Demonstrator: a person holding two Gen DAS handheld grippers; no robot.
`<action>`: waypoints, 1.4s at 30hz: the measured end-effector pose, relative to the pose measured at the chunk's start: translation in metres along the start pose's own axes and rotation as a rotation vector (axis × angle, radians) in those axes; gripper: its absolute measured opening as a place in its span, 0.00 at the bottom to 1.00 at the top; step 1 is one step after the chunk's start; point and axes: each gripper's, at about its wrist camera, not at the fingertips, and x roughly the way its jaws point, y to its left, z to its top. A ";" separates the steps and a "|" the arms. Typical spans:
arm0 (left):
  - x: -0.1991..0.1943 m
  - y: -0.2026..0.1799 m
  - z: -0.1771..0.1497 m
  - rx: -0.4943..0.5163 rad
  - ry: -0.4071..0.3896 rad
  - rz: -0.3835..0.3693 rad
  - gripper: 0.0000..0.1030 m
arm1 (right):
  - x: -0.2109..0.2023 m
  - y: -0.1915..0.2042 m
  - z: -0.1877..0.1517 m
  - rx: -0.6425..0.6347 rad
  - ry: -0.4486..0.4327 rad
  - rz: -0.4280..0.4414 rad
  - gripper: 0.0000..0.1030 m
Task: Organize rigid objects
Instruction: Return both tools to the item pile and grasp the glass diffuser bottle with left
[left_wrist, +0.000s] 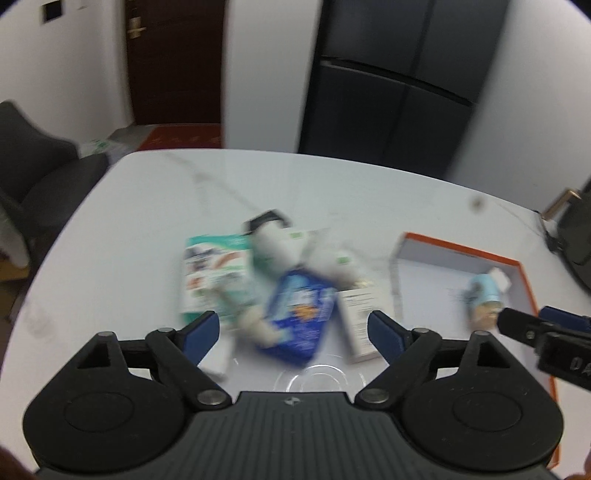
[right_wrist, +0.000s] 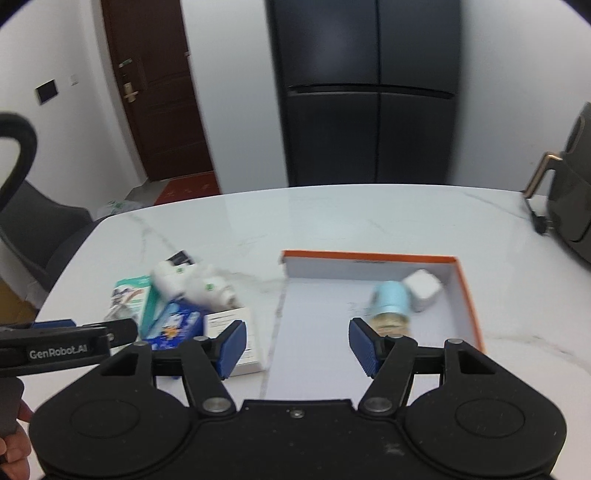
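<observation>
My left gripper (left_wrist: 293, 328) hangs open and empty above a blurred pile on the white marble table (left_wrist: 258, 184). The pile holds a blue box (left_wrist: 299, 317), a green-and-white box (left_wrist: 214, 273), white bottles (left_wrist: 277, 247) and a white carton (left_wrist: 360, 321). My right gripper (right_wrist: 297, 345) is open and empty over the near left part of an orange-rimmed white box (right_wrist: 369, 255). A light-blue canister (right_wrist: 391, 302) lies on its side in that box, next to a small white cube (right_wrist: 423, 290).
A dark grey chair (right_wrist: 44, 229) stands at the table's left. A black fridge (right_wrist: 369, 92) and a brown door (right_wrist: 155, 92) are behind the table. A dark appliance with a brass handle (right_wrist: 569, 192) sits at the table's right end. A hand (right_wrist: 14, 443) holds the left gripper.
</observation>
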 end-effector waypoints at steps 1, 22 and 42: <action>0.001 0.009 -0.001 -0.014 0.005 0.015 0.87 | 0.001 0.005 0.000 -0.006 0.002 0.007 0.72; 0.080 0.047 0.003 -0.216 0.085 0.129 0.89 | 0.032 0.036 -0.011 -0.036 0.055 0.027 0.72; 0.060 0.067 -0.013 -0.123 0.039 0.010 0.45 | 0.066 0.045 -0.016 -0.046 0.120 0.095 0.72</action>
